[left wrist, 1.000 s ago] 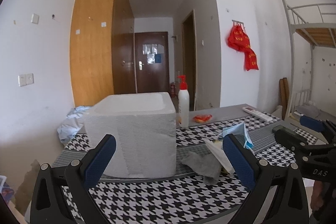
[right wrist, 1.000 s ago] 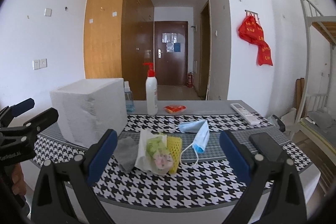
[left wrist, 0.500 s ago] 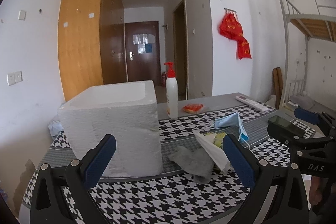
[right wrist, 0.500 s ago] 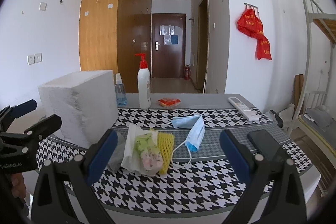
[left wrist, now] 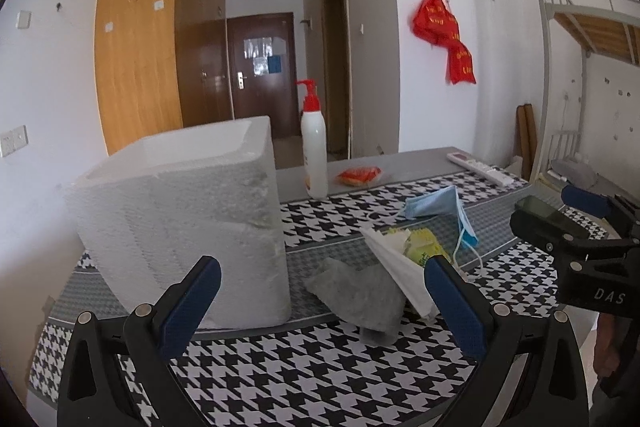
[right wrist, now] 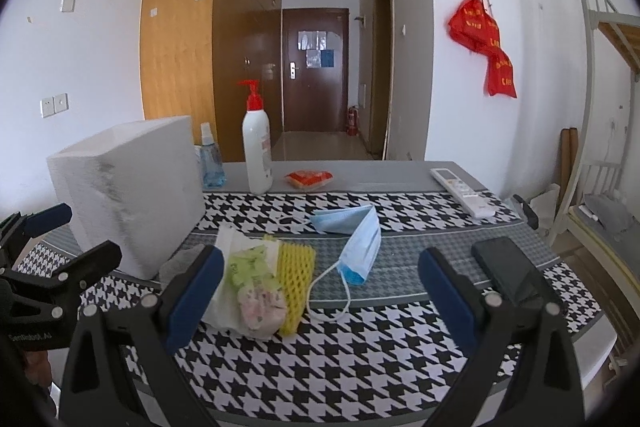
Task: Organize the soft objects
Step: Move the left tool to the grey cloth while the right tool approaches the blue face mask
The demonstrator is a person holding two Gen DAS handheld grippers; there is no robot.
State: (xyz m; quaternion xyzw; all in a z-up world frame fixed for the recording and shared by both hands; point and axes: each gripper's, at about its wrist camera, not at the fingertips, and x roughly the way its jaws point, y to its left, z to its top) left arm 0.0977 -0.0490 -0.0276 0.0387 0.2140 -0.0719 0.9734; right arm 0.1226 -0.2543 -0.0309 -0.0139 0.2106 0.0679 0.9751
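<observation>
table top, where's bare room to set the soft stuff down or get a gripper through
Free: the houndstooth cloth nearest the grippers, and the grey strip between the red packet and the remote. A smaller gap lies between the face mask and the phone. Crowded: beside the foam box, where grey cloth, tissue bundle and yellow net bunch up.

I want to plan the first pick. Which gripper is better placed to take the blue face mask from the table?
Probably the right gripper. It is open, and the blue face mask lies between its fingers, just ahead. The left gripper, also open, faces the grey cloth and white foam box; the mask lies further right.
</observation>
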